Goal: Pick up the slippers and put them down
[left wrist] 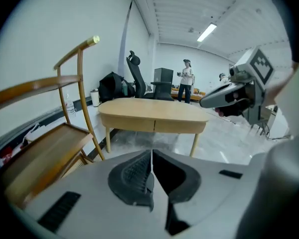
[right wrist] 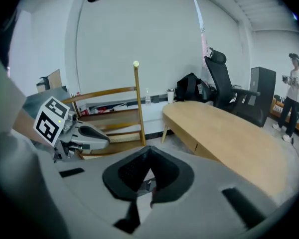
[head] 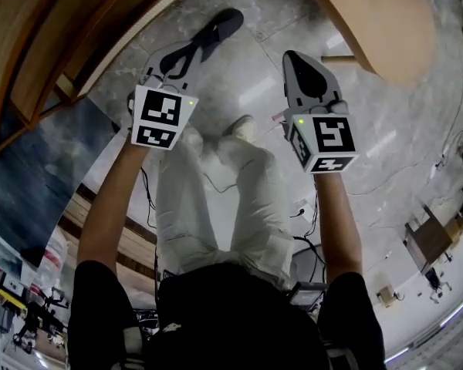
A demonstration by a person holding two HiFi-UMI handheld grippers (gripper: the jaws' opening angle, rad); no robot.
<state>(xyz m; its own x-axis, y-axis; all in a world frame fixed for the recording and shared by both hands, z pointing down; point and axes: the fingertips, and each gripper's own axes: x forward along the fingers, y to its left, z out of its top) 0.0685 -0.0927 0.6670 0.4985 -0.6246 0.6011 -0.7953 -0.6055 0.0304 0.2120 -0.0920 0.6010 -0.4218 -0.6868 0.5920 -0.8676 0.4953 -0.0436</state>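
Now left gripper (left wrist: pixel 151 151) and right gripper (right wrist: pixel 150 148), fingers together, hover between rack (head: pixel 54 37) and table (head: pixel 386 29).

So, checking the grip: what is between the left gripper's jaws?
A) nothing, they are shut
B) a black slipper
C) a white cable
A: the left gripper has its jaws together with nothing between, and the black flip-flop slipper lies on the grey marble floor.
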